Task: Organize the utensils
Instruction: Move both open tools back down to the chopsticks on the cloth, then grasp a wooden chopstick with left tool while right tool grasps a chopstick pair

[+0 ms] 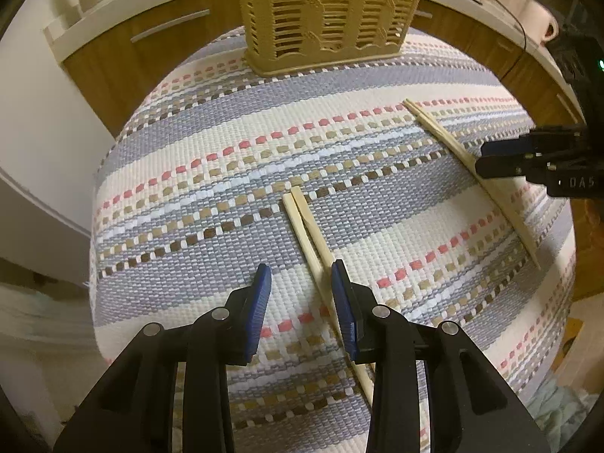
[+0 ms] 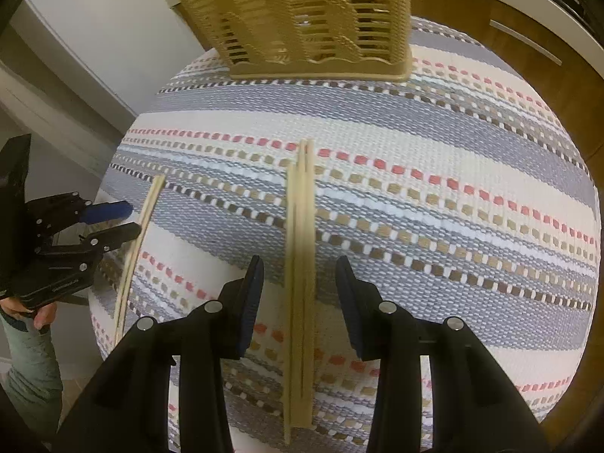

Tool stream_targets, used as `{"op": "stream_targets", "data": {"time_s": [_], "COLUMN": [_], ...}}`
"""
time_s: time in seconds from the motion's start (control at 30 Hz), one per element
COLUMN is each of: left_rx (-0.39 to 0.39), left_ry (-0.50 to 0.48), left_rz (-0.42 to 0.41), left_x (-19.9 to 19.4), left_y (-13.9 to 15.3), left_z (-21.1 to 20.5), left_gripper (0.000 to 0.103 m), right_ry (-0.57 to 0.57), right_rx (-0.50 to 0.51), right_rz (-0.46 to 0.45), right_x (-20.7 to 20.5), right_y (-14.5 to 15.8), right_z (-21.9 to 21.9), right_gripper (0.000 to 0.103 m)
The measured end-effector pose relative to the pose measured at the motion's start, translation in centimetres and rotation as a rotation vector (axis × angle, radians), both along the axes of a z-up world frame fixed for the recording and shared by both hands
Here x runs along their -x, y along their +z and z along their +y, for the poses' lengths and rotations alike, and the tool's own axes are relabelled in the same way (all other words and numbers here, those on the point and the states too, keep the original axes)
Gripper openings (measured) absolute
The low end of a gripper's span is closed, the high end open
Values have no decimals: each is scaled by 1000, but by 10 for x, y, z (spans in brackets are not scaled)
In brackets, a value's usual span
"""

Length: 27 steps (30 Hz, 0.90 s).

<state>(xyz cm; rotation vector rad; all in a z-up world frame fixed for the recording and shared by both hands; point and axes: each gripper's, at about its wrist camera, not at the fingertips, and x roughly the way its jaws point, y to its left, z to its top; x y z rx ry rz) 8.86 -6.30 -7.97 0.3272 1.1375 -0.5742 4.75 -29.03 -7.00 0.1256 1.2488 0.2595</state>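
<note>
Slatted utensil basket (image 1: 324, 19), contents hidden; each part-open hand-held gripper (image 1: 300, 294) (image 2: 298, 294) perhaps straddling, not clamping, chopsticks (image 1: 309, 234) (image 2: 300, 245).

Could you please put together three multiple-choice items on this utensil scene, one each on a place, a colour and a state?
1. Where does the basket stand?
A. at the mat's far edge
B. between the chopstick sets
C. on the floor

2. What colour are the hand-held gripper pads?
A. red
B. blue
C. green

3. How do the right hand-held gripper jaws stand?
A. open around the chopsticks
B. shut
C. lifting chopsticks

Answers: 1 A, beyond the chopsticks on the mat; 2 B, ribbed blue pads; 3 A, gaps show on both sides.
</note>
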Motion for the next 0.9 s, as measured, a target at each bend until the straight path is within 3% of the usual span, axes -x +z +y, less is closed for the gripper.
{"op": "stream_targets", "data": {"time_s": [0.4,0.47,0.5,0.67,0.9], "left_rx": [-94,-84,-90,-61,-22], "left_ry": [-11,-10,-6,15,14], "left_rz": [13,15,5,2,7], "left_x": [-6,-7,-7,-10,-8], "left_y": [-4,-3,-3,-3,-5], "left_z": [-18,-16,-15,-6,5], "left_gripper": [30,23,10,5,5], "right_ry": [-5,0,7,37,59], "right_rx": [-7,-22,-31,-30,-14], "right_rz": [7,10,13,11,28], "right_x": [-2,-2,-3,-12,-22], "right_y": [6,10,10,9,2], "right_z": [-12,-13,-11,5,19], "right_gripper": [36,29,26,16,14]}}
